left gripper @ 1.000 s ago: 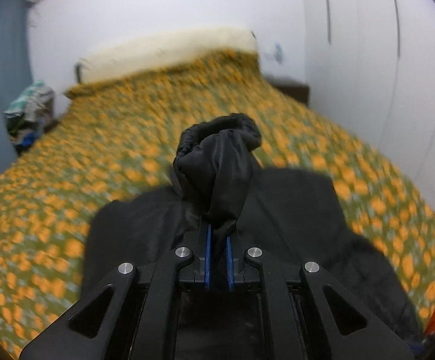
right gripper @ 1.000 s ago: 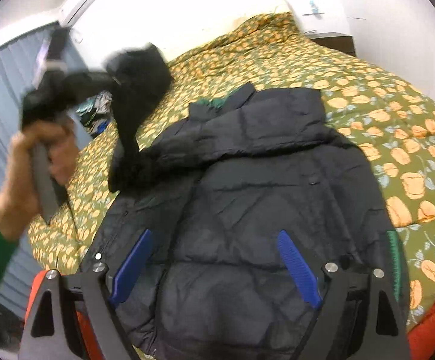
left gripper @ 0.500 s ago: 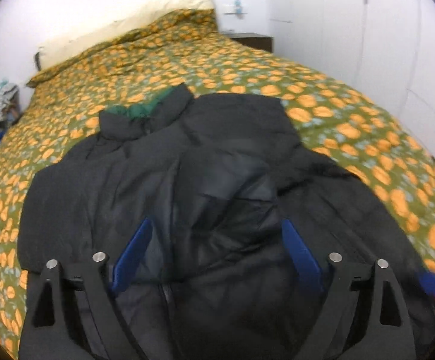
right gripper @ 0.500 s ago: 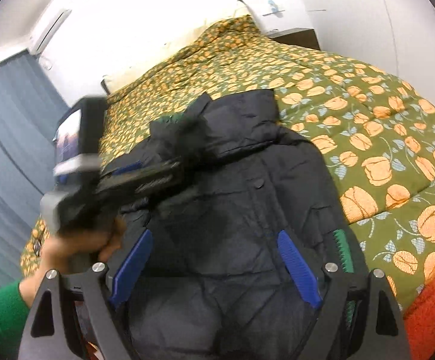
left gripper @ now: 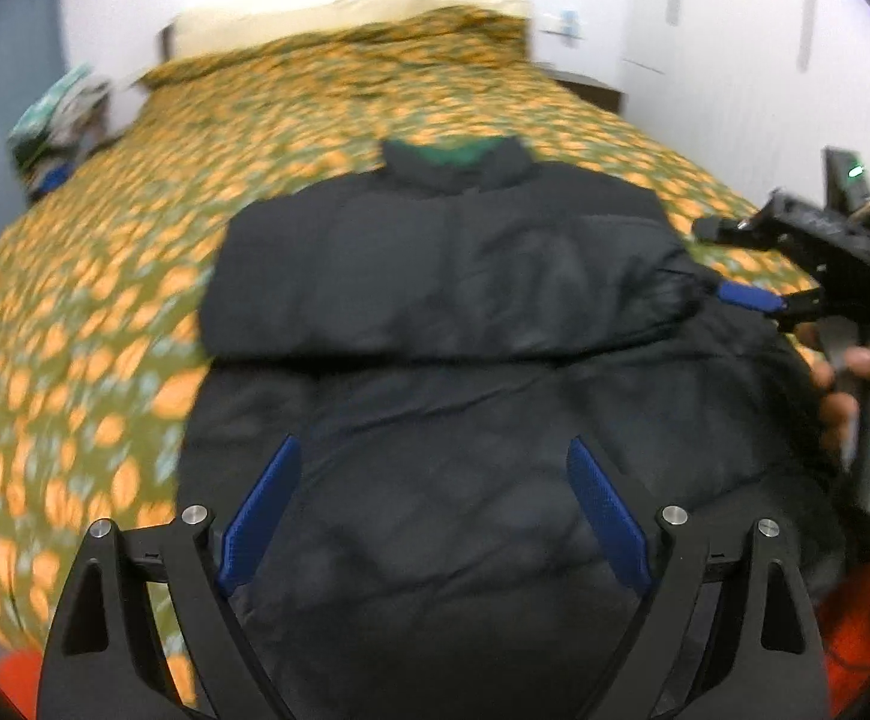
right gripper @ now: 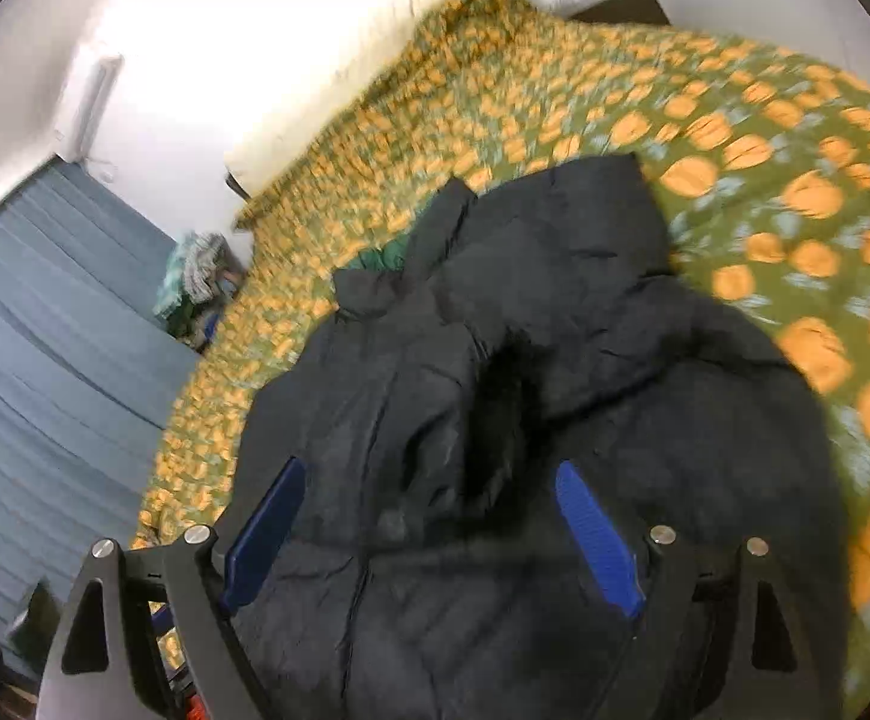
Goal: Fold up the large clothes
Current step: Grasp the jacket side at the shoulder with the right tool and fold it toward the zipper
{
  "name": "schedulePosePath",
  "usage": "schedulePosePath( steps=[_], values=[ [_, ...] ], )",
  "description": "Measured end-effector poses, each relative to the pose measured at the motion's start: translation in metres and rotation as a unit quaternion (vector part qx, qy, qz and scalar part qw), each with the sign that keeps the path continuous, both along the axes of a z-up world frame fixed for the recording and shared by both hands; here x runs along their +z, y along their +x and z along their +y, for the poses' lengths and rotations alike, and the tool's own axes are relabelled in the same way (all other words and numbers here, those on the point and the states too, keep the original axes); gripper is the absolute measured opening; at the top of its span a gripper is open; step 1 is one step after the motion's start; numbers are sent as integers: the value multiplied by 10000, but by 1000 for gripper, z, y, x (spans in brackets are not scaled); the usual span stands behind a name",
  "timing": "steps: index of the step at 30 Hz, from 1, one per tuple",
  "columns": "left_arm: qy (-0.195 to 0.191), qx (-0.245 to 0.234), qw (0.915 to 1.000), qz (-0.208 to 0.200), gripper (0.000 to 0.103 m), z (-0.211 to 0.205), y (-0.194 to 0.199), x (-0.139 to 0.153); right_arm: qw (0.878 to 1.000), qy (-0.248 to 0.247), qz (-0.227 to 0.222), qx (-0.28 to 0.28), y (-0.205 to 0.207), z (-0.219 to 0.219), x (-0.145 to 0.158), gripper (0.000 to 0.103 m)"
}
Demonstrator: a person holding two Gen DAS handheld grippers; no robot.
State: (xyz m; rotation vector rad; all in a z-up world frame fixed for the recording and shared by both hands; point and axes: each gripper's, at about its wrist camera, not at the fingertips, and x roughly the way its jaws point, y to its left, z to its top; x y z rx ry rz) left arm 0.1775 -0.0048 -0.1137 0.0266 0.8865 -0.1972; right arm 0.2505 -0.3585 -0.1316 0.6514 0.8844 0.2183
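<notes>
A: Where is the jacket (left gripper: 435, 312) found?

B: It is spread flat on the bed (left gripper: 105, 276), collar (left gripper: 453, 162) pointed toward the headboard, hem toward the grippers — so its long axis is run straight away from both. One sleeve is seen folded across the chest.

A: And the grippers?

B: The left gripper (left gripper: 432, 516) is held wide over the lower body of the jacket; nothing is pinched between the blue pads (left gripper: 261, 510). The right gripper (right gripper: 429, 534) is likewise spread wide and empty, poised above the same hem region, angled in from the right side.

A: Which is placed nearer the next fold?

B: It is judged that the right one is — in the left view it is seen at the jacket's right edge, just beside the sleeve end. The left is centred over the hem.
</notes>
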Motion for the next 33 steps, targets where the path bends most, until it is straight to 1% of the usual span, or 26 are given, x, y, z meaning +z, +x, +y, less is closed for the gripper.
schedulePosePath(
  steps=[1, 3, 5, 6, 7, 8, 9, 10, 11, 12, 15, 16, 18, 20, 23, 25, 26, 27, 28, 29, 30, 32, 33],
  values=[
    [-22, 106, 9999, 61, 91, 7, 0, -4, 9996, -114, 238, 59, 15, 8, -11, 88],
    [-61, 340, 9992, 193, 91, 24, -2, -11, 9975, -322, 608, 163, 31, 20, -29, 88],
    [-84, 498, 9985, 235, 91, 37, -5, -14, 9953, -456, 822, 240, 36, 32, -39, 86],
    [-93, 564, 9981, 244, 91, 43, -6, -16, 9953, -471, 813, 231, 35, 36, -37, 71],
    [-100, 623, 9977, 250, 91, 48, -6, -17, 9960, -484, 704, 246, 33, 41, -30, 56],
    [-103, 668, 9974, 258, 91, 51, -6, -19, 9958, -614, 628, 246, 34, 45, -22, 36],
    [-110, 713, 9970, 276, 91, 54, -4, -22, 9954, -818, 444, 245, 35, 49, -8, 27],
    [-118, 738, 9968, 295, 91, 57, -4, -23, 9953, -894, 258, 275, 38, 51, 2, 22],
    [-128, 772, 9964, 325, 91, 58, -1, -25, 9945, -994, 58, 321, 43, 52, 16, 19],
    [-145, 797, 9961, 345, 91, 59, 0, -27, 9926, -1157, -104, 343, 50, 53, 30, 18],
    [-215, 831, 9959, 276, 91, 61, 3, -25, 9906, -1281, -441, 183, 76, 37, 60, 17],
    [-218, 831, 9960, 236, 91, 60, 4, -23, 9905, -1271, -525, 67, 84, 27, 67, 17],
    [-201, 819, 9963, 190, 91, 58, 6, -23, 9893, -1318, -618, -119, 95, 8, 69, 17],
    [-160, 805, 9964, 206, 91, 57, 11, -27, 9879, -1455, -498, -207, 104, -9, 57, 17],
    [-128, 799, 9962, 325, 91, 55, 20, -32, 9855, -1689, 23, -174, 110, -23, 16, 17],
    [-129, 755, 9963, 387, 91, 54, 29, -33, 9815, -1873, 391, -107, 106, -26, -14, 22],
    [-117, 731, 9965, 383, 91, 53, 35, -31, 9809, -1878, 501, -103, 107, -25, -22, 26],
    [-112, 727, 9967, 343, 91, 54, 44, -26, 9812, -1831, 606, -111, 104, -27, -28, 39],
    [-131, 737, 9967, 304, 91, 55, 52, -22, 9814, -1792, 675, -123, 101, -28, -30, 49],
    [-182, 761, 9966, 249, 91, 57, 61, -17, 9817, -1743, 759, -90, 98, -29, -30, 63],
    [-279, 802, 9963, 146, 91, 60, 75, -9, 9820, -1729, 753, -49, 94, -30, -27, 63],
    [-375, 839, 9958, -49, 93, 61, 97, 0, 9786, -2006, 462, -90, 82, -26, -6, 63],
    [-356, 814, 9959, -150, 93, 57, 114, 3, 9763, -2148, 249, -109, 78, -22, 5, 63]
  ],
)
